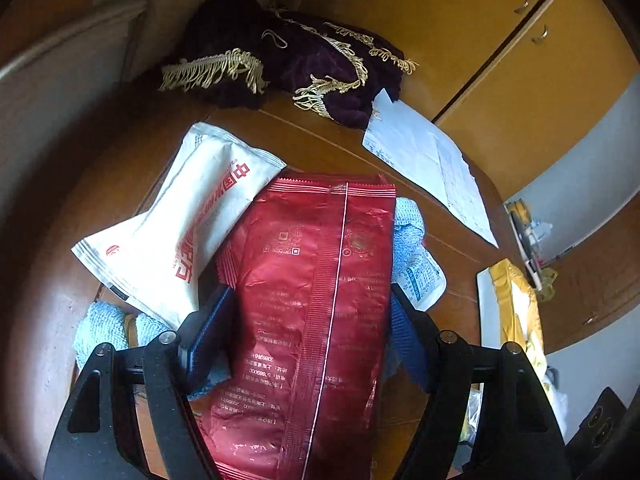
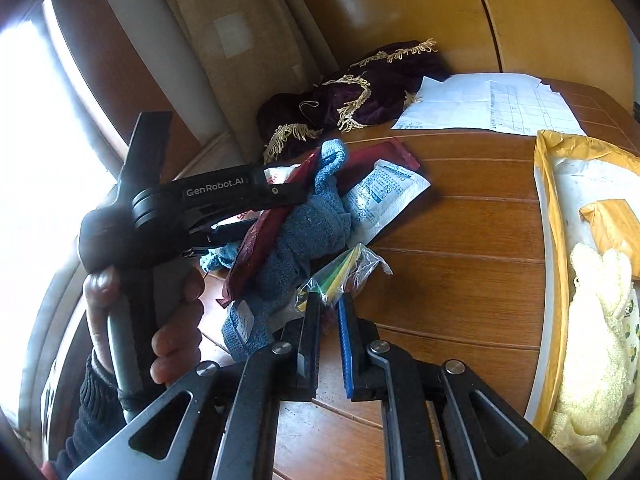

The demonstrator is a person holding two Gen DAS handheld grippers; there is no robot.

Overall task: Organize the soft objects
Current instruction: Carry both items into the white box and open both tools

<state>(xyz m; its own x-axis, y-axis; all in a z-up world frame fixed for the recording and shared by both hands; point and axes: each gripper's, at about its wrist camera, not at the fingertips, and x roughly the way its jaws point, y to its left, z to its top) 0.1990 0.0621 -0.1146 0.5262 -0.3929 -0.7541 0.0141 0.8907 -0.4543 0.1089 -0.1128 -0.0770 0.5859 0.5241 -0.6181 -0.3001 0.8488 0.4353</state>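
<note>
A dark red foil pouch (image 1: pixel 312 280) stands between my left gripper's blue pads, and the left gripper (image 1: pixel 308 320) is shut on its two long edges. In the right wrist view the left gripper (image 2: pixel 272 212) holds that red pouch (image 2: pixel 260 244) tilted above a crumpled blue towel (image 2: pixel 304 232). A white pouch with red print (image 1: pixel 180 232) lies to the left on the wooden table (image 2: pixel 460 240). A small white sachet with blue print (image 2: pixel 384 196) rests by the towel. My right gripper (image 2: pixel 328 308) is shut on the end of a clear bag of yellow and green strips (image 2: pixel 344 272).
A purple velvet cloth with gold fringe (image 2: pixel 360 96) is heaped at the table's back, beside a printed paper sheet (image 2: pixel 492 104). At the right, a yellow-lined tray (image 2: pixel 548 240) holds a cream towel (image 2: pixel 596 340). A person's hand (image 2: pixel 172 320) grips the left handle. Yellow cupboards stand behind.
</note>
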